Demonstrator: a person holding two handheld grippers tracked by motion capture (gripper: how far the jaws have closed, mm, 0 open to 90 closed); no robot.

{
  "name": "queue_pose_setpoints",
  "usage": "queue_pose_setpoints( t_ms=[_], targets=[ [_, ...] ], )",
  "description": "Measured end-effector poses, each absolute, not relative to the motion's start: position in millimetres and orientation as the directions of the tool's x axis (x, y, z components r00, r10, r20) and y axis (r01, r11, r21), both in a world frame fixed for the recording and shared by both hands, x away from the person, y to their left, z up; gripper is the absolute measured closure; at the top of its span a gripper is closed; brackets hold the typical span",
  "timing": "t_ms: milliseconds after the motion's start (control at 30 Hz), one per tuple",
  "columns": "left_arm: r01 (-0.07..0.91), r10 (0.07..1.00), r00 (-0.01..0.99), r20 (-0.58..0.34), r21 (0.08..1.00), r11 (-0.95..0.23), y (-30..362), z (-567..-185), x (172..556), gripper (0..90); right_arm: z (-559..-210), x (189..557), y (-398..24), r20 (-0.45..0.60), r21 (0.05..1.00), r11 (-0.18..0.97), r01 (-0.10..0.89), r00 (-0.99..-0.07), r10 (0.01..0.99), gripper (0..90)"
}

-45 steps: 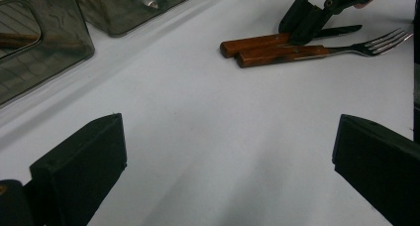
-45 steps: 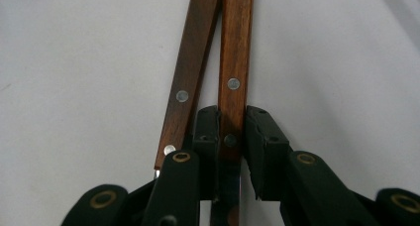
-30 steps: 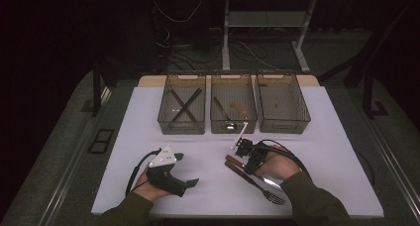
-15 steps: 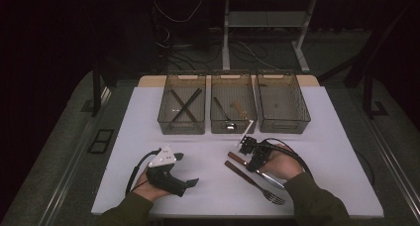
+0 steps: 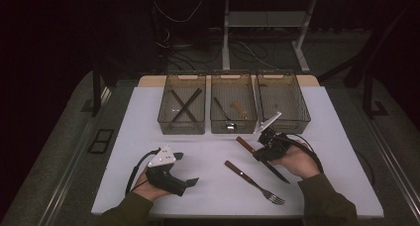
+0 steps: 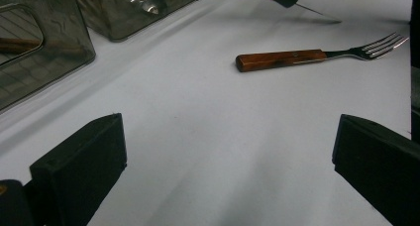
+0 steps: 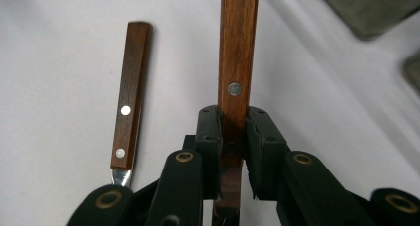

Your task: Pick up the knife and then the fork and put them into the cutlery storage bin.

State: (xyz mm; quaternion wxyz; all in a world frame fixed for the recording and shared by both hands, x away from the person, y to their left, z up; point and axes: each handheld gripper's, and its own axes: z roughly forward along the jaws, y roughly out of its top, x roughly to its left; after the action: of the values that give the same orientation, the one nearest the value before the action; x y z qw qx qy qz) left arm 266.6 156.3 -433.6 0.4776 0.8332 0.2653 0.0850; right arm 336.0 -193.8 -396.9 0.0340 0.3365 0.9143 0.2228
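Observation:
My right gripper is shut on a wooden-handled knife, just above the white table in front of the bins. In the right gripper view the pads of that gripper clamp the knife near where handle meets blade, and the handle points away. A wooden-handled fork lies flat on the table to the left of the knife, also seen as the fork beside the jaws. My left gripper rests at the front left, open and empty. Between the wide jaws of the left gripper is bare table, with the fork beyond.
Three clear bins stand in a row at the back of the table. The left bin holds two crossed dark sticks, the middle bin a spoon and a wooden-handled piece, and the right bin looks bare. A cable trails from each gripper.
My right gripper has carried the knife to the right and back, towards the bins and away from the fork. The left gripper and the fork have stayed put.

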Motion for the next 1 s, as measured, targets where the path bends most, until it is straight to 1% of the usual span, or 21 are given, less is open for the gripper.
queue_pose_setpoints(
  t_ms=[333, 533, 767, 1000],
  targets=[
    [0.354, 0.512, 0.851, -0.114, 0.846, -0.399, 157.0, -433.3, 266.9, 0.0, -385.5, 338.9, -213.3, 0.086, 0.504, 0.619, 0.602, -0.748, 0.658, 77.9],
    [0.351, 0.513, 0.851, -0.111, 0.847, -0.399, 157.4, -433.2, 267.2, 0.0, -377.6, 339.8, -224.5, 0.092, 0.564, 0.573, 0.595, -0.735, 0.672, 77.8],
    [0.349, 0.512, 0.852, -0.108, 0.847, -0.401, 157.2, -433.2, 266.9, 0.0, -365.0, 340.1, -242.1, 0.117, 0.641, 0.487, 0.594, -0.702, 0.703, 77.8],
    [0.349, 0.511, 0.852, -0.109, 0.847, -0.401, 157.1, -433.4, 267.0, 0.0, -356.7, 342.1, -259.0, 0.121, 0.710, 0.411, 0.571, -0.674, 0.729, 77.8]
  ],
)
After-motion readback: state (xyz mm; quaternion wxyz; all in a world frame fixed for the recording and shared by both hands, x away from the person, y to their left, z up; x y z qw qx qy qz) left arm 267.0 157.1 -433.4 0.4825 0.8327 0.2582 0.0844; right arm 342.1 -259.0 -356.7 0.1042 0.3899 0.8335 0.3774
